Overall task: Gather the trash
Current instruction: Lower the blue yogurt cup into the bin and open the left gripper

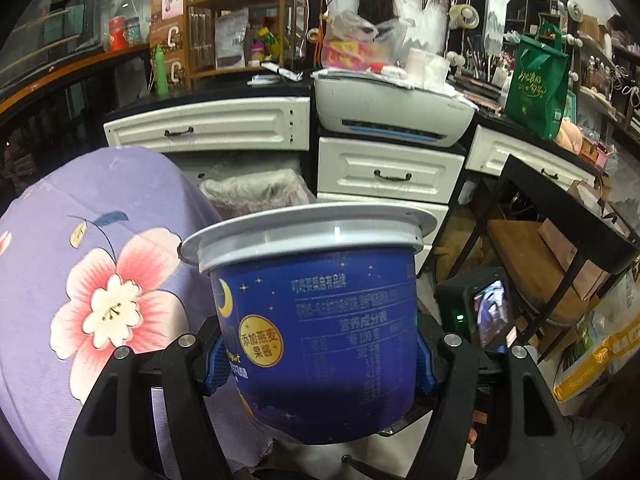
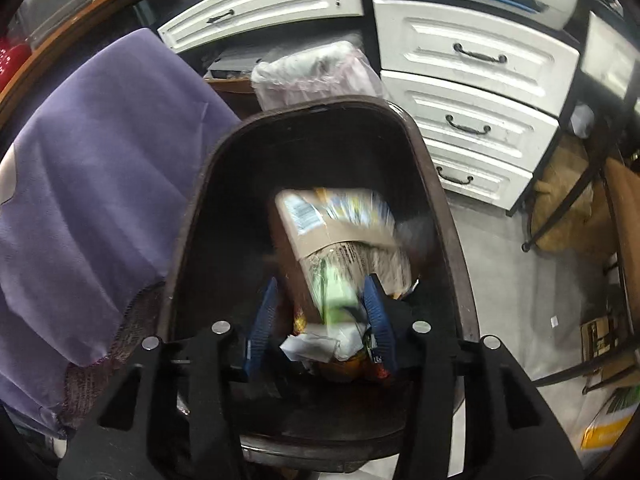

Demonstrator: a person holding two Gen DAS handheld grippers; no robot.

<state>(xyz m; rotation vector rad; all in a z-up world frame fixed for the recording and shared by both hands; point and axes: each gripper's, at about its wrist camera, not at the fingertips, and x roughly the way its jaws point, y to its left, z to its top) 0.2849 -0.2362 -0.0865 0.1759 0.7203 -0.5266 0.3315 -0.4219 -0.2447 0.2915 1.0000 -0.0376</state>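
Note:
My left gripper (image 1: 318, 364) is shut on a blue yogurt cup (image 1: 316, 320) with a silver rim, held upright in the air, its blue pads (image 1: 216, 364) pressed on both sides. My right gripper (image 2: 320, 320) is open, pointing down into a dark brown trash bin (image 2: 208, 184). A brown and yellow package (image 2: 336, 232) is blurred below the open fingers, inside the bin, apart from the pads (image 2: 262, 320). Crumpled white paper (image 2: 320, 346) and other wrappers lie at the bin's bottom.
A purple flowered cloth (image 1: 100, 260) covers furniture on the left; it also shows in the right wrist view (image 2: 88, 168). White drawers (image 1: 384, 172) and a printer (image 1: 392, 112) stand behind. A second lined bin (image 2: 316, 72) sits beyond. A black-framed stool (image 1: 540, 248) is on the right.

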